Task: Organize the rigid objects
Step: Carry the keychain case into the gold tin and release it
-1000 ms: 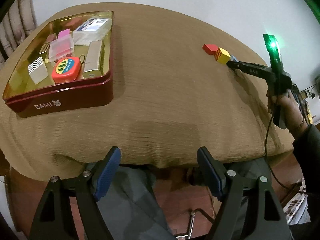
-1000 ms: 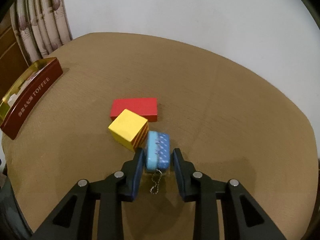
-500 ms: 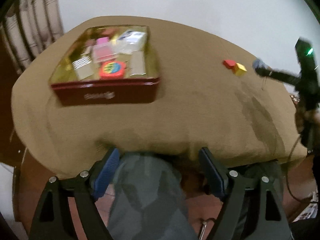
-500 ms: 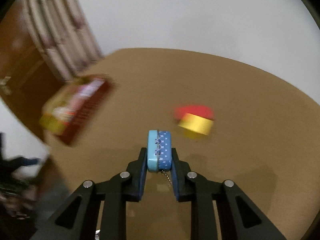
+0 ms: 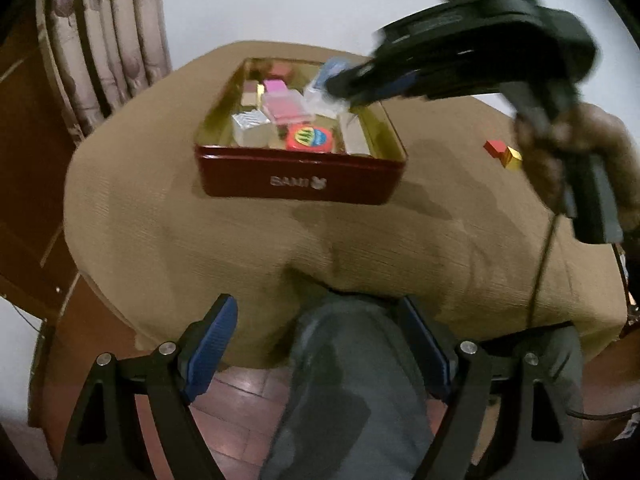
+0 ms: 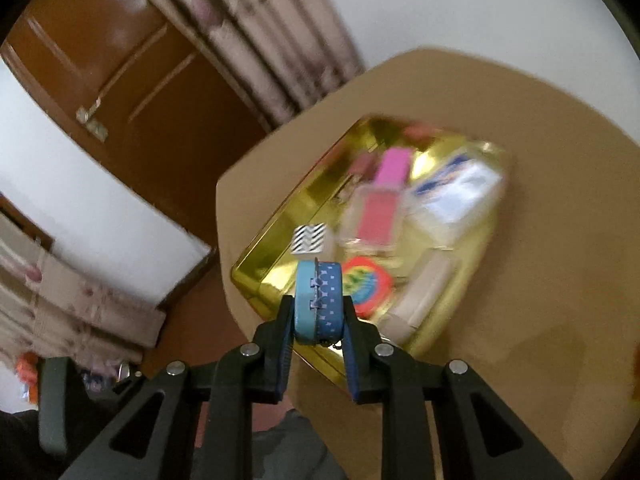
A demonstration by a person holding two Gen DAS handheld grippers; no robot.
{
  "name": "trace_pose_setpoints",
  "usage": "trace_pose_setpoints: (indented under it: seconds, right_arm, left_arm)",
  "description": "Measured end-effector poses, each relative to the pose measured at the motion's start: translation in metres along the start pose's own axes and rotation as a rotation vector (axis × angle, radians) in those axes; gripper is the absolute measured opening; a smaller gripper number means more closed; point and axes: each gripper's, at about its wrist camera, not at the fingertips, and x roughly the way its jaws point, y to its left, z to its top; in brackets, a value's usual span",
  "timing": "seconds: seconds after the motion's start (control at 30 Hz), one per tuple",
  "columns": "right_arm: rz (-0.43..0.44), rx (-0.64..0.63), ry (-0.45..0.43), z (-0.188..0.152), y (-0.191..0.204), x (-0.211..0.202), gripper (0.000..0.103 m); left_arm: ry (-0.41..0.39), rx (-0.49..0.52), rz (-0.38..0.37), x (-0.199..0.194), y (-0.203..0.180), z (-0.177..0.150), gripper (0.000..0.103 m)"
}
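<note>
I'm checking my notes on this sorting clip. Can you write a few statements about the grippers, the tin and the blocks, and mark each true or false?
1. The right gripper is clamped on a blue case. True.
2. The left gripper holds a red block. False: its jaws stand open with nothing between them.
3. The red tin already contains several items. True.
4. The red block and yellow block lie inside the tin. False: they sit on the tablecloth, apart from the tin.
5. The blue case rests on the tin floor. False: it is held in the air above the tin.
</note>
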Motion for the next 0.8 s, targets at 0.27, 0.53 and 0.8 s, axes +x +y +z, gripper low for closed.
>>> trace_pose_setpoints:
  seconds: [0.27,0.53,0.8]
  right_arm:
    - [-0.018,-0.036,0.155,0.031,0.029,0.086,0.021]
    - [-0.022,0.043,0.200,0.042,0.021,0.132,0.021]
    - [-0.021,0.127,0.131,0.053,0.002,0.135,0.032]
  left_arm:
    - [-0.012,0.031,-0.020,0.000,0.000,0.000,0.079]
    - [0.018,-0.028,-0.042,0.004,0.010,0.001,0.079]
    - [0.034,-0.053,-0.054,0.008,0.015,0.001,0.079]
